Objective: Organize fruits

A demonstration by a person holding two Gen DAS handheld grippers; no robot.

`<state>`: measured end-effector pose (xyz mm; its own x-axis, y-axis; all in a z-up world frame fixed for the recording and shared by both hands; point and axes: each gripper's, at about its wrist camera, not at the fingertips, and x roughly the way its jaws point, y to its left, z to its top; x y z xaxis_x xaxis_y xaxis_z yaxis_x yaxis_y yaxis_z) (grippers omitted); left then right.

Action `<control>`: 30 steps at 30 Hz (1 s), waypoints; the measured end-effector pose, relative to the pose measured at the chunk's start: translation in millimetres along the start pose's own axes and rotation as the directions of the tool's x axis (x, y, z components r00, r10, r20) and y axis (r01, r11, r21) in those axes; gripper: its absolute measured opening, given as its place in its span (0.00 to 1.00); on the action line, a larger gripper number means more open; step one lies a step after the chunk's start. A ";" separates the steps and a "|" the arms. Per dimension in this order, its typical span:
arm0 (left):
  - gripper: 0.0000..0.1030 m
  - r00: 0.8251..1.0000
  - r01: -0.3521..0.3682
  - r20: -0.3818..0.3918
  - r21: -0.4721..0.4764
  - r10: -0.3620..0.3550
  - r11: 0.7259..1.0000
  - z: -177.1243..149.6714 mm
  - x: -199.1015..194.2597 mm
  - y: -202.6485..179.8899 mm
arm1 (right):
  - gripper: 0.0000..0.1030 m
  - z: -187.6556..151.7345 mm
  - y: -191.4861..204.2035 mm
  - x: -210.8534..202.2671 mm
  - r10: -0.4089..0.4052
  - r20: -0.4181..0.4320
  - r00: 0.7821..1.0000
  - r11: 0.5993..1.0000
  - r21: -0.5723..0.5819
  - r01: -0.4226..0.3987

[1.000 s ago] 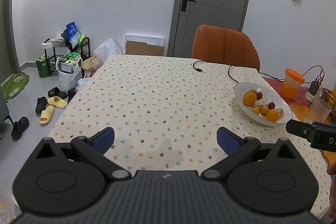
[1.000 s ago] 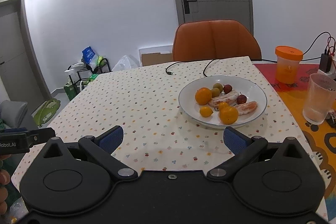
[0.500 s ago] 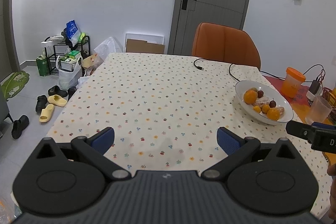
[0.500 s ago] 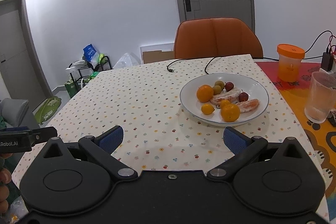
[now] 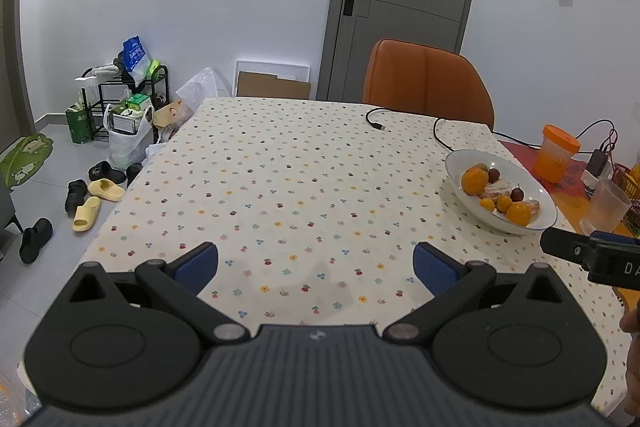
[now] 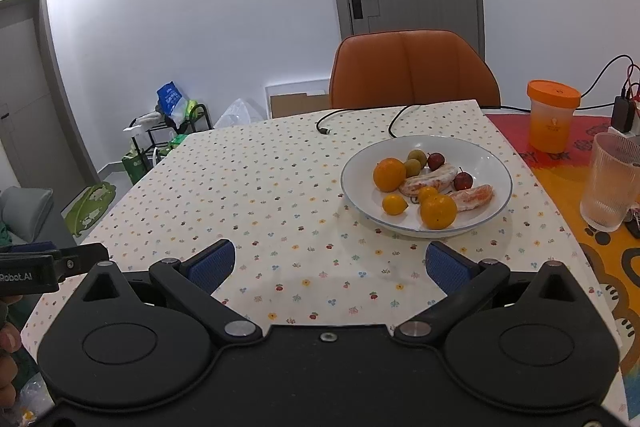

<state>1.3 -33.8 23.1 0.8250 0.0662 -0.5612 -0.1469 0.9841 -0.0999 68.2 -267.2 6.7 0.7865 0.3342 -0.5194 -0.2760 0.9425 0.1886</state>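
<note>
White plate (image 6: 496, 163) on the floral tablecloth, holding two oranges (image 6: 389, 174), two small yellow-orange citrus fruits (image 6: 394, 204), one green fruit (image 6: 416, 155), two small red fruits (image 6: 435, 159) and two peeled segments (image 6: 472, 197).

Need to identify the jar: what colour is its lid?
Orange lid, clearest in the right wrist view.

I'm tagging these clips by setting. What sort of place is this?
Most likely a home dining area: a table with a flowered tablecloth, an orange chair pulled up to it, and slippers by a cluttered shelf rack.
</note>
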 end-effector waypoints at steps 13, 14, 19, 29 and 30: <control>1.00 1.000 -0.001 -0.006 -0.002 0.001 1.000 -0.7 1.0 -0.2 | 1.00 -1.2 0.1 0.5 0.001 -0.002 1.000 1.000 0.000 -0.001; 1.00 1.000 -0.001 -0.007 -0.003 0.001 1.000 -1.1 0.9 -0.4 | 1.00 -0.9 -0.2 0.8 0.001 -0.002 1.000 1.000 0.000 -0.001; 1.00 1.000 0.000 -0.008 -0.003 0.000 1.000 -0.7 1.5 0.0 | 1.00 -1.1 0.1 1.0 0.000 -0.004 1.000 1.000 0.001 0.000; 1.00 1.000 0.002 -0.008 -0.004 -0.002 1.000 -0.9 2.2 -0.9 | 1.00 -3.2 -0.2 3.0 0.000 -0.011 1.000 1.000 0.000 0.000; 1.00 1.000 0.003 -0.008 -0.003 -0.003 1.000 -1.0 2.2 -1.4 | 1.00 -3.3 -0.4 3.4 0.000 -0.012 1.000 1.000 -0.001 0.000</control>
<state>2.8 -35.2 21.2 0.8210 0.0620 -0.5675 -0.1460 0.9838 -0.1038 69.2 -266.4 2.1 0.7796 0.3342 -0.5297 -0.2762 0.9425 0.1881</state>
